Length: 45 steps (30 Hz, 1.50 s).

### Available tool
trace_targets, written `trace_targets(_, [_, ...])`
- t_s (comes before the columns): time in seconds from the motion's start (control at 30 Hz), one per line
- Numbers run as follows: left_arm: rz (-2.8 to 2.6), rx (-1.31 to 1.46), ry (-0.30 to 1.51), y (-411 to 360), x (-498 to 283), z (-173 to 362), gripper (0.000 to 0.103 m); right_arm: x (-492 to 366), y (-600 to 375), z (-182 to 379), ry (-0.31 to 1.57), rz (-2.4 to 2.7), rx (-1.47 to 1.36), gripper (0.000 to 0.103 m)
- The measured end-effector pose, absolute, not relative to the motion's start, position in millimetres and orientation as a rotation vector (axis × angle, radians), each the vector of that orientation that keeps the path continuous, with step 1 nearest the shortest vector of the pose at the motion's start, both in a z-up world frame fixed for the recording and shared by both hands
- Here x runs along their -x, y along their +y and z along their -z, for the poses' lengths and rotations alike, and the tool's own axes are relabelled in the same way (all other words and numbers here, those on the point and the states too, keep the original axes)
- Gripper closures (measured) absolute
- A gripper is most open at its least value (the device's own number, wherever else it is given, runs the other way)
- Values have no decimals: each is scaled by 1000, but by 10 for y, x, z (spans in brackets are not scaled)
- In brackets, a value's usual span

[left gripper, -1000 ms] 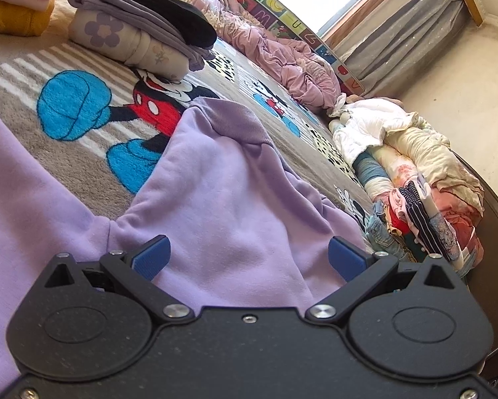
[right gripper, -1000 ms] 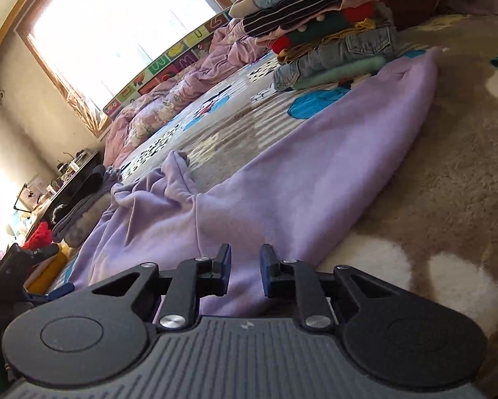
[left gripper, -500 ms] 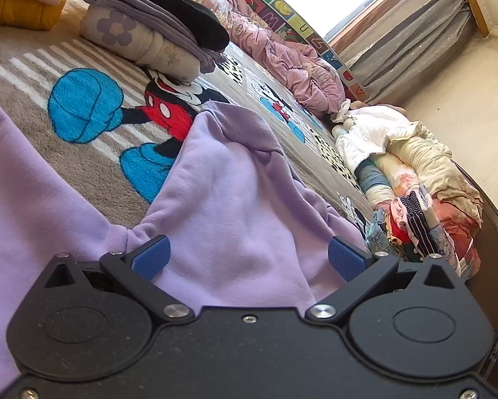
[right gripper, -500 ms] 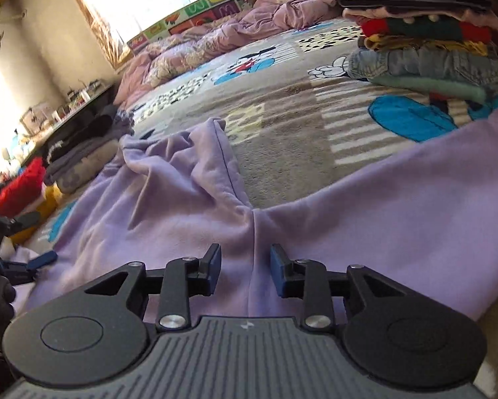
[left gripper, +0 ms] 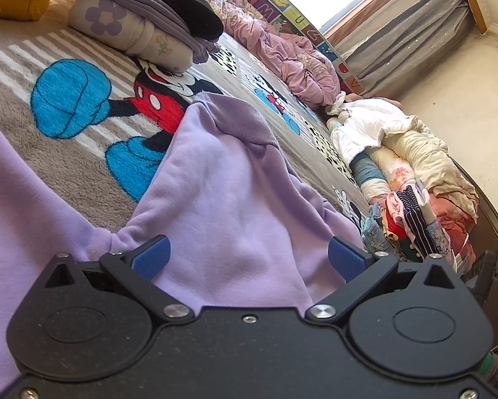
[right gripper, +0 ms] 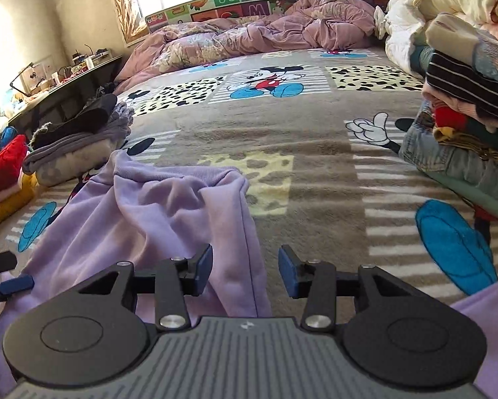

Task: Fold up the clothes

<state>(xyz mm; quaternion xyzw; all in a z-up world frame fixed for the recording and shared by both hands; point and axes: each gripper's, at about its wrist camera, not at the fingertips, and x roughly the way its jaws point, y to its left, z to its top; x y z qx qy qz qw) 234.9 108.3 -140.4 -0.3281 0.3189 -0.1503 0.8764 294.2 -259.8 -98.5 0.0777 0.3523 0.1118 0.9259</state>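
A lilac sweatshirt (left gripper: 229, 199) lies spread on the cartoon-print blanket (left gripper: 92, 179), its ribbed hem (left gripper: 239, 119) folded up. My left gripper (left gripper: 247, 257) hovers over the lilac cloth with its blue pads wide apart, open and holding nothing. In the right wrist view the same sweatshirt (right gripper: 155, 212) lies rumpled at lower left, a sleeve end at the lower right edge. My right gripper (right gripper: 245, 271) stands above the garment's right edge; its jaws are opening, the pads press on nothing, and cloth lies below the gap. The left gripper's fingertip (right gripper: 16, 282) shows at the left edge.
A folded stack of grey, black and flower-print clothes (left gripper: 139, 20) sits at the far left of the blanket. A tall heap of folded and loose clothes (right gripper: 464, 106) rises on the right. A crumpled pink duvet (right gripper: 255, 30) lies along the headboard. A cluttered desk (right gripper: 49, 83) stands beside the bed.
My right gripper swung left across the sweatshirt, rolled level, rose a little, and its jaws widened. The left gripper stayed almost still and open.
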Motion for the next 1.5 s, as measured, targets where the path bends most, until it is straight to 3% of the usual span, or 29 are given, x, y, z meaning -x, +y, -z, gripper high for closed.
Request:
trace_targets(0.63, [352, 678, 683, 1070, -2447, 1446, 1, -4152, -2343, 1172, 870, -259, -195, 57])
trace_targets(0.7, [356, 676, 683, 1069, -2453, 1447, 1, -4200, -2318, 1211, 887, -278, -195, 60])
trace_targets(0.77, [357, 674, 684, 1063, -2456, 1446, 1, -4216, -2302, 1232, 886, -299, -202, 81])
trace_targets(0.83, [359, 672, 685, 1058, -2457, 1445, 1, -4206, -2316, 1223, 863, -312, -212, 91])
trace_targets(1.13, [361, 665, 685, 1044, -2457, 1443, 1, -4064, -2643, 1043, 707, -330, -324, 92])
trace_targets(1.5, [357, 631, 689, 999, -2469, 1457, 1, -4106, -3141, 1204, 683, -325, -570, 92])
